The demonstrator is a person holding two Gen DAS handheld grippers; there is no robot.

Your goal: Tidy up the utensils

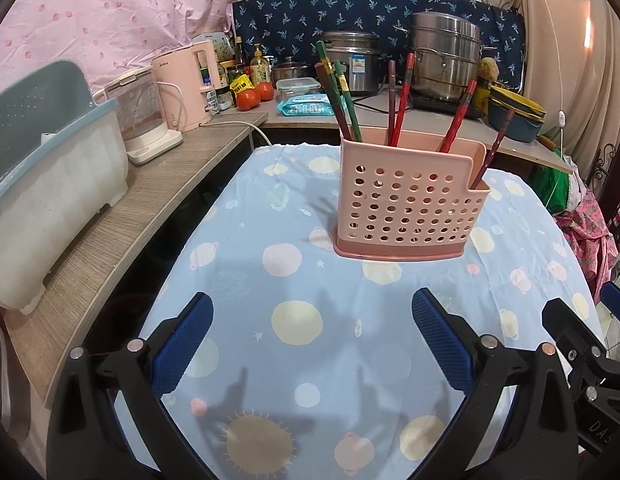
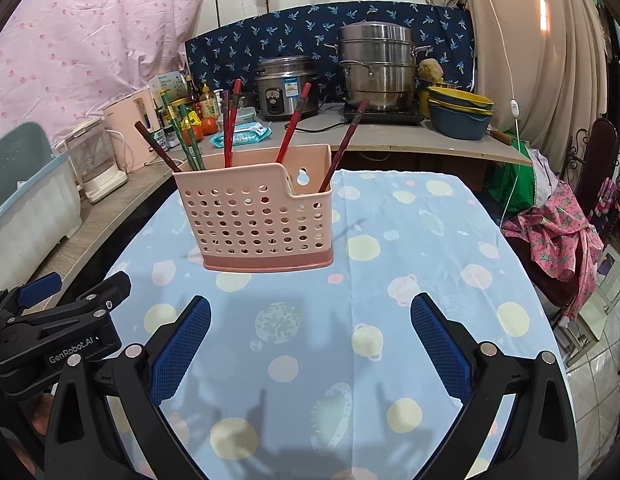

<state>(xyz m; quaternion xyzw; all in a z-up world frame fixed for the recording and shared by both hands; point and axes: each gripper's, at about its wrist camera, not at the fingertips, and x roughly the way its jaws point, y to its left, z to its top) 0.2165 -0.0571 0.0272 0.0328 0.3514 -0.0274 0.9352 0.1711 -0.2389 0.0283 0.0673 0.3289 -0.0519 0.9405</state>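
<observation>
Blue ribbed pads line both grippers nearest the lens: the left gripper (image 1: 312, 344) and the right gripper (image 2: 310, 344) each hang with jaws spread wide and nothing between them, low over the tablecloth (image 2: 430, 264), a thin pale-blue fabric printed with planets and suns, slightly creased. Ahead stands the pink utensil holder (image 1: 410, 204), a perforated plastic caddy on a darker drip base, upright near the middle of the table, in reach of both. Chopsticks (image 1: 404, 96) lean in it at loose angles: green ones (image 1: 346, 96) toward its left end, red and dark ones spread to the right, one in the lower notched compartment (image 2: 344, 148). They look light, stiff and lacquer-smooth, likely to slip or swivel between pads; gripping one across its upper shaft, clear of its neighbours, seems safest. Such a light holder may tip if a stick drags its rim. Behind, the counter holds a steel steamer pot (image 2: 378, 68), rice cooker (image 2: 285, 84) and pink kettle (image 1: 185, 88)
</observation>
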